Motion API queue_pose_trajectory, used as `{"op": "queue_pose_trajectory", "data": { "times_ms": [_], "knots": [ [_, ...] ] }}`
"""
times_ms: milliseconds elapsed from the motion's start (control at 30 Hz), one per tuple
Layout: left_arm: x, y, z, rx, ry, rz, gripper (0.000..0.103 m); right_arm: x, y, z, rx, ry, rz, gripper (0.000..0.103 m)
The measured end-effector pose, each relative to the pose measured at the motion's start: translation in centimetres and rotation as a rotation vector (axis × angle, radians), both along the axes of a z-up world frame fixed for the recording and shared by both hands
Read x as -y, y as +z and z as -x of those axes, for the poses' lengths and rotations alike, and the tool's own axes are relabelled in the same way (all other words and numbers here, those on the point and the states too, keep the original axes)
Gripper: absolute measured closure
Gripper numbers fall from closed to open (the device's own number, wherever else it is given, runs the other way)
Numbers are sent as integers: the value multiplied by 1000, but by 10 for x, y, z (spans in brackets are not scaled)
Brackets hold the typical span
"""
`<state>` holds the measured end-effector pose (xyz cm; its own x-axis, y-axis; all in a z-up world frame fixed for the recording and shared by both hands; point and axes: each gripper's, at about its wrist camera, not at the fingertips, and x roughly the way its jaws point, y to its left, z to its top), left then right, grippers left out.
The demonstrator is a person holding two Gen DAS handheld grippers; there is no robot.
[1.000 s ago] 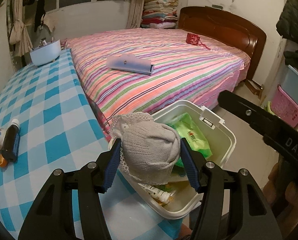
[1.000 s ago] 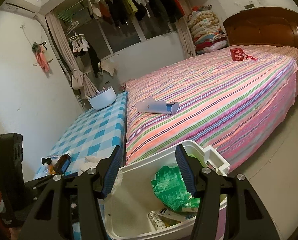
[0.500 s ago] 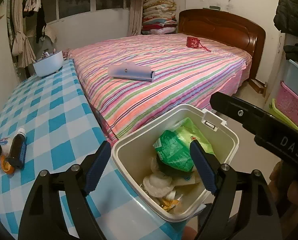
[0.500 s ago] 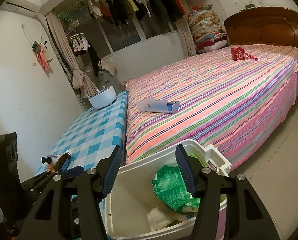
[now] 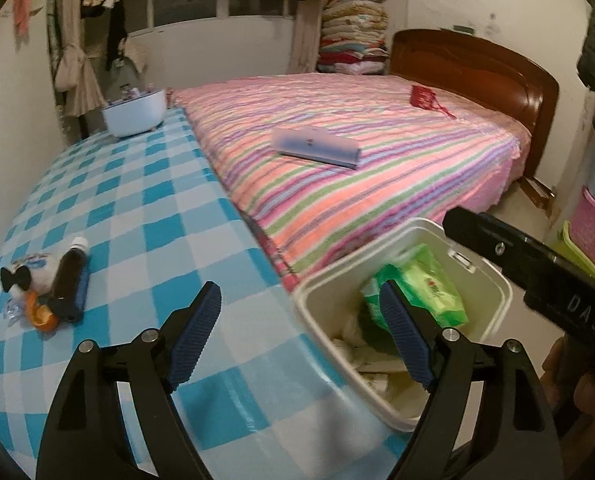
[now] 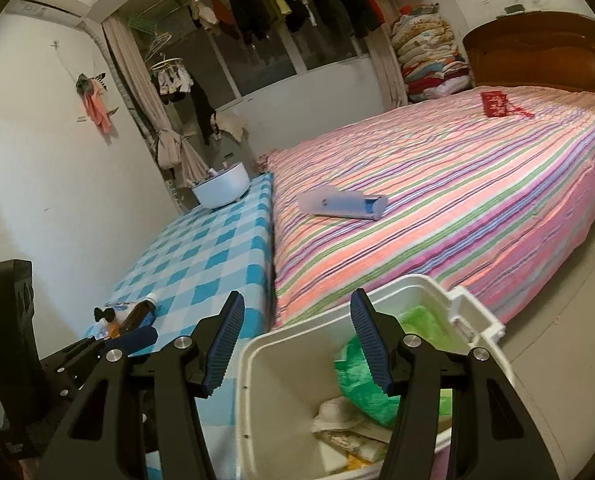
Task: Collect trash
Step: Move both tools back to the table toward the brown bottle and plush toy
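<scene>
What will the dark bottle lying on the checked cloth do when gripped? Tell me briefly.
The dark bottle lies on its side, so a nudge would probably roll it. It looks rigid and smooth, so the pads may slip. Clutter touching it would likely shift too.

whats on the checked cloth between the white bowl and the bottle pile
Nothing: bare checked cloth lies between white bowl and bottle pile, in the left wrist view.
</scene>
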<state>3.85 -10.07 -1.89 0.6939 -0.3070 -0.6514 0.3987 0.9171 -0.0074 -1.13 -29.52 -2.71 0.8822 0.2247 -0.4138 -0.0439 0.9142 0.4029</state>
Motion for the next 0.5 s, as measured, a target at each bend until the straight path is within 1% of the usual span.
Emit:
{"op": "queue_pose_trajectory", "data": {
  "times_ms": [500],
  "knots": [
    [-93,7,-13,-19,200,59,22,-79,-3,-39,-20,164,41,49]
  ]
}}
